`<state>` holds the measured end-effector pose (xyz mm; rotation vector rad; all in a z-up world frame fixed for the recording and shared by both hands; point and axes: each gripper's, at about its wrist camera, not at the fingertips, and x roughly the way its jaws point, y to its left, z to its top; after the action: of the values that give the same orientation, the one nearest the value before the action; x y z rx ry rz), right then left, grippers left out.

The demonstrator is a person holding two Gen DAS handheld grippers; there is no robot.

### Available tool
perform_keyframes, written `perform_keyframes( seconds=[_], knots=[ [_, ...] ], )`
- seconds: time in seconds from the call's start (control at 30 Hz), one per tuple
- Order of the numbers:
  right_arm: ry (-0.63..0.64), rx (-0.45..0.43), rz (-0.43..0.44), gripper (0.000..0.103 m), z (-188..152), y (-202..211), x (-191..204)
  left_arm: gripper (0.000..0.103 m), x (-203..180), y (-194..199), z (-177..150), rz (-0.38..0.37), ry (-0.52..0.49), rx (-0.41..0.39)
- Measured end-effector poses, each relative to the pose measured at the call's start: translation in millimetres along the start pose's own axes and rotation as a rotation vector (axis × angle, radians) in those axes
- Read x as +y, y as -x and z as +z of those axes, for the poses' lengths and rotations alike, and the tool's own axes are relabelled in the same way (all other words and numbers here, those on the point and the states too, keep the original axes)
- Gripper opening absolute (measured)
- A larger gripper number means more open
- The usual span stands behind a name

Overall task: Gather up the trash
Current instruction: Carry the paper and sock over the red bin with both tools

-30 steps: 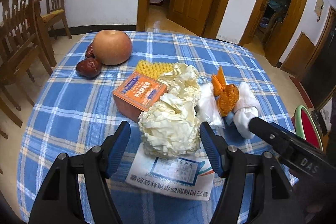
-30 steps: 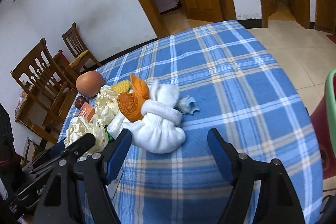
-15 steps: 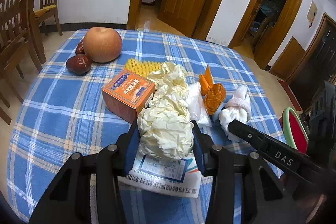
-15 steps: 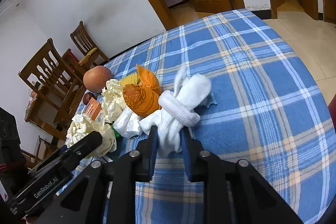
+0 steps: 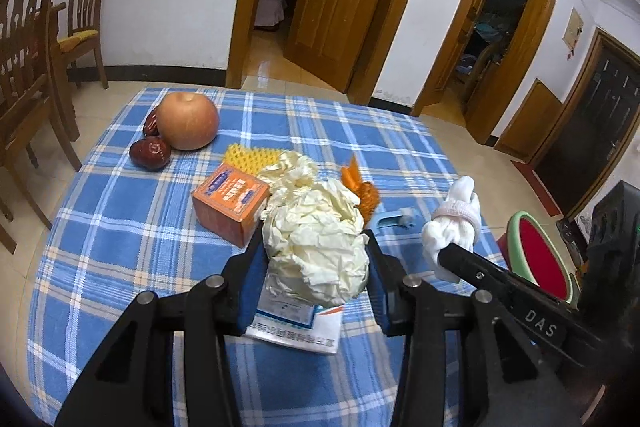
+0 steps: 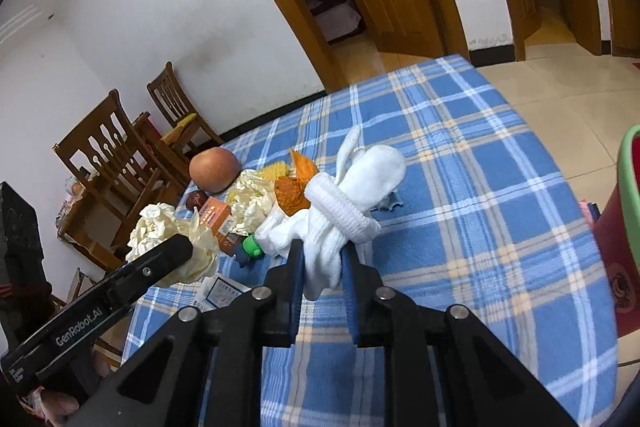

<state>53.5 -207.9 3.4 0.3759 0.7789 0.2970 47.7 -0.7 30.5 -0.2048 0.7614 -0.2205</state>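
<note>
left gripper (image 5: 316,259) clamped crumpled paper ball (image 5: 316,247) frame centre, right gripper (image 6: 322,263) pinched white sock bundle (image 6: 344,203) centre

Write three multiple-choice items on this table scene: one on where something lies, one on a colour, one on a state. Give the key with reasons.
1. Where is the orange box?
A. Left of the crumpled paper ball
B. On a chair
C. Inside the red bin

2. What colour is the checked tablecloth?
A. Green
B. Blue
C. Black

3. What is the right hand-held gripper doing?
A. Open over the apple
B. Shut on the white sock bundle
C. Shut on the orange box

Key: 1 A, the box sits on the cloth just left of the ball in the left wrist view. 2 B, blue squares with pale stripes. 3 B, its pads press the bundle's lower end.
</note>
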Motion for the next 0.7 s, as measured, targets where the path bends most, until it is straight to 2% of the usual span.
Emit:
perform_keyframes(
  seconds=[0.33, 0.7],
  knots=[
    [-0.027, -0.107, -0.055, 0.02, -3, 57, -21, 0.046, -37, 6, -1, -0.071, -0.052, 0.002],
    [-0.06, -0.163, -0.155, 0.02, 1, 106, -67, 0.046, -93, 1, -1, -0.151, -0.126, 0.029]
  ],
)
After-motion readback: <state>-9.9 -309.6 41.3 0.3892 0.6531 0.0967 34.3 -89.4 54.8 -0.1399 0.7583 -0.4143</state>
